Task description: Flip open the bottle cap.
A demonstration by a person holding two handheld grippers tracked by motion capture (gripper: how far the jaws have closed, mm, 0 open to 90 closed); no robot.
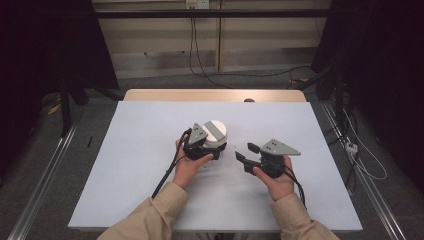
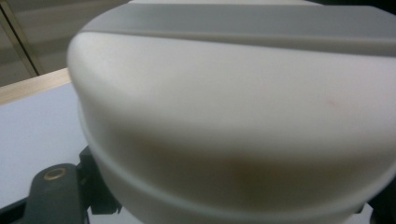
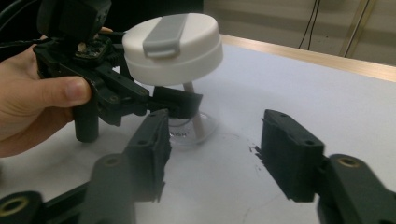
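A clear cup (image 3: pixel 186 132) with a white lid (image 1: pixel 216 132) and a grey flap stands on the white table sheet (image 1: pixel 140 165) near the middle. A pale straw (image 3: pixel 194 113) runs down inside it. My left gripper (image 1: pixel 212 151) is shut on the clear cup just under the lid (image 3: pixel 173 46), and a hand holds that gripper (image 3: pixel 173 105). In the left gripper view the lid (image 2: pixel 233 116) looms close, above one black finger (image 2: pixel 52 196). My right gripper (image 1: pixel 245 153) hangs to the right of the cup, its jaws (image 3: pixel 212 149) apart with nothing between them.
The table's wooden far edge (image 1: pixel 215 95) carries a small dark round thing (image 1: pixel 249 100). Black marks (image 3: pixel 256 151) dot the sheet near my right jaws. Cables (image 1: pixel 200 60) lie on the floor beyond the table, and metal rails (image 1: pixel 45 170) run along both sides.
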